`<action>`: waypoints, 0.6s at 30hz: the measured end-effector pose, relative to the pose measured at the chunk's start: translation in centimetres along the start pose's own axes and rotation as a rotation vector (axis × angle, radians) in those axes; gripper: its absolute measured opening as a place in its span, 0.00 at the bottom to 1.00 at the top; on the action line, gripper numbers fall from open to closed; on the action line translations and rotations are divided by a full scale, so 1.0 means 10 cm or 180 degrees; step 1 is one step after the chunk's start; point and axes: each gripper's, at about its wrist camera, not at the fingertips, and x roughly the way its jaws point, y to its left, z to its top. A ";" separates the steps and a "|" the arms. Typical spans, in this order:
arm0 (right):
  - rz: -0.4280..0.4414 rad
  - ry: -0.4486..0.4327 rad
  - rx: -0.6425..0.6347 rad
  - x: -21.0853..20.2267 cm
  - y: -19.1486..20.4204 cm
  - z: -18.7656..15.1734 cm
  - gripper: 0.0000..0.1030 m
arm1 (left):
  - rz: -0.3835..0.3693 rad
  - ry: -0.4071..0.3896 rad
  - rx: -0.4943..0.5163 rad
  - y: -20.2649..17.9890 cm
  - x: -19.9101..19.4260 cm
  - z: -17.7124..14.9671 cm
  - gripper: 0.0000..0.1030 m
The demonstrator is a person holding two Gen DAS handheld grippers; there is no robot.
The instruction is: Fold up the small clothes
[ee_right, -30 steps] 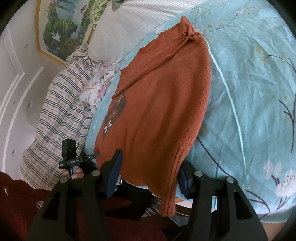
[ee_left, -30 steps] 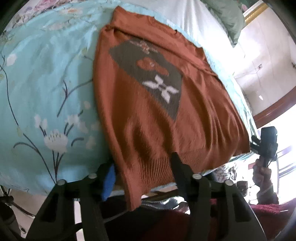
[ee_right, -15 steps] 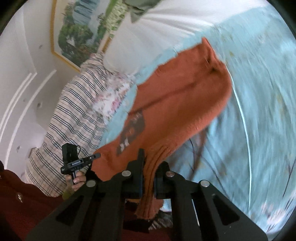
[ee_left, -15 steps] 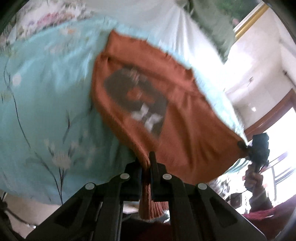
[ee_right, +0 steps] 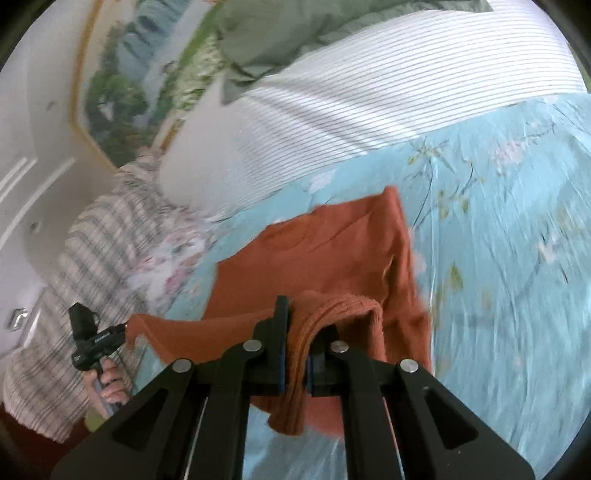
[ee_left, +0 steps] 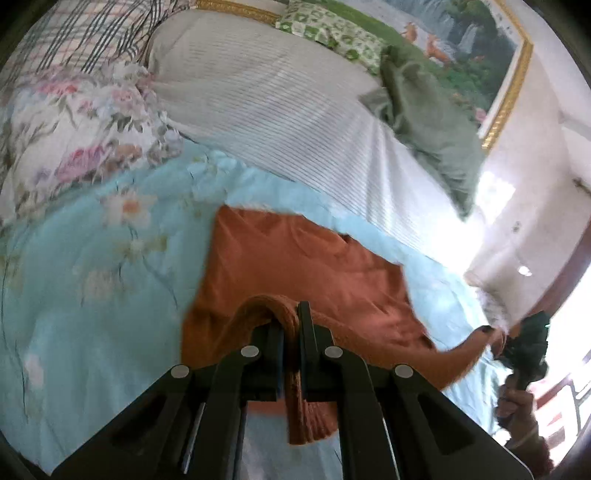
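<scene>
A rust-orange knit sweater (ee_left: 295,258) lies on the light blue floral bedspread (ee_left: 92,295). Its ribbed hem is lifted off the bed and carried over the body toward the collar end. My left gripper (ee_left: 291,325) is shut on one hem corner, the ribbed edge hanging down between its fingers. My right gripper (ee_right: 295,325) is shut on the other hem corner of the sweater (ee_right: 332,240). The dark motif on the sweater's front is hidden under the lifted part. In each wrist view the other gripper shows at the edge, held in a hand (ee_left: 517,402).
A white striped pillow (ee_left: 277,92) lies beyond the sweater, with a grey-green cloth (ee_left: 424,107) on it. A floral cushion (ee_left: 74,122) and a plaid cloth (ee_right: 85,295) sit at the head end. A framed landscape picture (ee_left: 461,33) hangs on the wall.
Both grippers closed on the hem at the bed's near edge, then rose and carried it forward over the sweater. The dark motif has gone out of sight under the fold.
</scene>
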 end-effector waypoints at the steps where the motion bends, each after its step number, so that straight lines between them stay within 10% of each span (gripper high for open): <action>1: -0.0046 0.0012 0.0010 0.10 -0.04 0.08 0.08 | 0.0079 0.0003 0.0014 0.00 0.13 0.08 0.04; 18: -0.0537 0.0514 0.0219 1.50 -0.72 0.66 0.09 | 0.0538 0.0342 -0.0153 0.58 1.76 0.75 0.04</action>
